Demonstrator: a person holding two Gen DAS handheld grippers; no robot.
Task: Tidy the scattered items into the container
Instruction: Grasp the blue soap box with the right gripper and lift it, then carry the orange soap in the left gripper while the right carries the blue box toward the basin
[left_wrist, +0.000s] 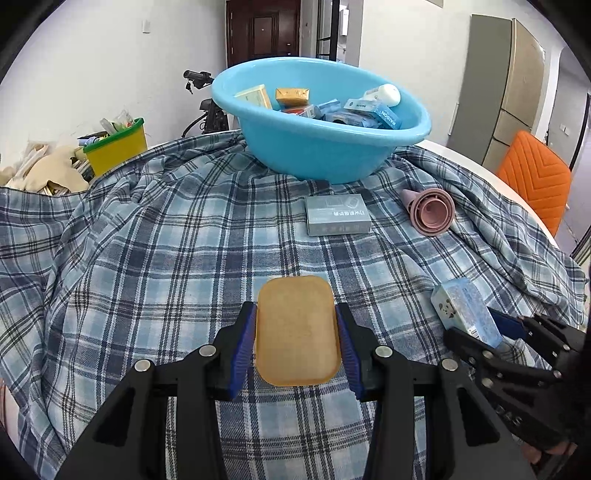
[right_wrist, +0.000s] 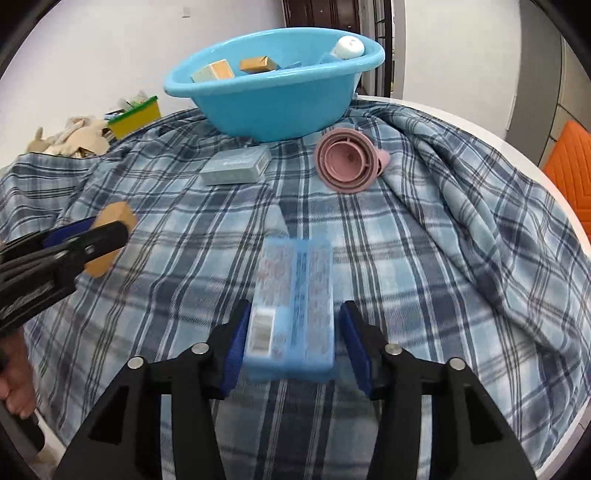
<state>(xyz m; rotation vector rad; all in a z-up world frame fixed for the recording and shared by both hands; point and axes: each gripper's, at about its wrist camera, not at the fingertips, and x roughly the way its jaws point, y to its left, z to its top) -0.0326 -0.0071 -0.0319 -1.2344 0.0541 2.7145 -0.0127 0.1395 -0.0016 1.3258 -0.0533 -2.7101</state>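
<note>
My left gripper (left_wrist: 295, 310) is shut on a tan rounded tray (left_wrist: 297, 332), with both blue pads against its long sides, just above the plaid cloth. In the right wrist view, that gripper (right_wrist: 103, 229) and the tray (right_wrist: 110, 243) are at the left. A pale blue printed box (right_wrist: 291, 306) lies blurred between the fingers of my right gripper (right_wrist: 295, 310). The left pad is at its side, and a narrow gap shows at the right pad. The blue basin (left_wrist: 317, 147) at the far side holds several boxes and a white bottle. A grey box (left_wrist: 338, 216) and a pink collapsible funnel (left_wrist: 432, 214) lie in front of it.
A blue plaid cloth (left_wrist: 166, 258) covers the round white table (right_wrist: 535, 173), bunched into folds at the right. Beyond the far left edge stand a yellow bin with a green rim (left_wrist: 116, 147) and beige soft toys (left_wrist: 48, 173). An orange chair (left_wrist: 535, 177) is at the right.
</note>
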